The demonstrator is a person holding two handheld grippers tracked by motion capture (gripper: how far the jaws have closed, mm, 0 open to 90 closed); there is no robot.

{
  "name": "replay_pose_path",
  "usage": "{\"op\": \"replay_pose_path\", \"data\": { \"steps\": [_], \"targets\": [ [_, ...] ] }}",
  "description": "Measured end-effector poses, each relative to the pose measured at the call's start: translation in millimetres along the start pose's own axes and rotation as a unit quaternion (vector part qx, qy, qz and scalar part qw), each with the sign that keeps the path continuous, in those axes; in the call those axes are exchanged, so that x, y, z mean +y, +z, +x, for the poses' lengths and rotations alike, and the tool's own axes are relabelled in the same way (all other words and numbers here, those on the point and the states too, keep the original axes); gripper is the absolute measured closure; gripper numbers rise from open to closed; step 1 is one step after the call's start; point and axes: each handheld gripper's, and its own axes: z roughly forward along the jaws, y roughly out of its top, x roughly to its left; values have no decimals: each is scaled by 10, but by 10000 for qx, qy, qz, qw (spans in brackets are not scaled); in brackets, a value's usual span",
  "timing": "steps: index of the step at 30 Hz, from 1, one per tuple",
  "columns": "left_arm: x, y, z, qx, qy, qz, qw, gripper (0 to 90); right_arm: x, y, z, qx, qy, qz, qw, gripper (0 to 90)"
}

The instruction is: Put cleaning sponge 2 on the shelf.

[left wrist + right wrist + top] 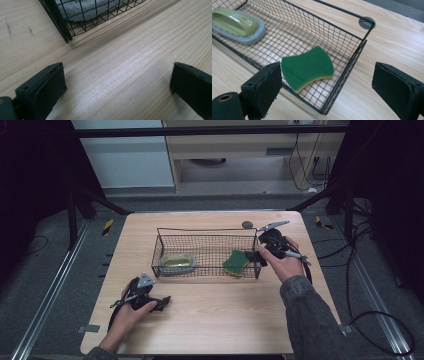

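A black wire basket stands in the middle of the wooden table. Inside it at the right end lies a green sponge with a yellow underside. At the left end rests a green-handled scrubber on a grey pad. My right gripper hovers just outside the basket's right end, jaws open and empty. My left gripper rests low over the table in front of the basket's left corner, jaws open with only bare wood between them.
A small grey round disc lies on the table behind the basket's right end. Bare wood stretches in front of the basket. Cables trail on the floor to the right of the table.
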Motion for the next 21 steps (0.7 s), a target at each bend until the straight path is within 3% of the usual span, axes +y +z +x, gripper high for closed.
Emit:
{"op": "replay_pose_path", "data": {
  "steps": [10, 21],
  "targets": [
    [0, 0, 0, -1, 0, 0, 10000, 0, -291, -126, -142, -136, -107, -210, 9996, 92],
    [0, 0, 0, -1, 0, 0, 10000, 0, -628, -212, -320, -355, 50, -405, 9985, 92]
  ]
}}
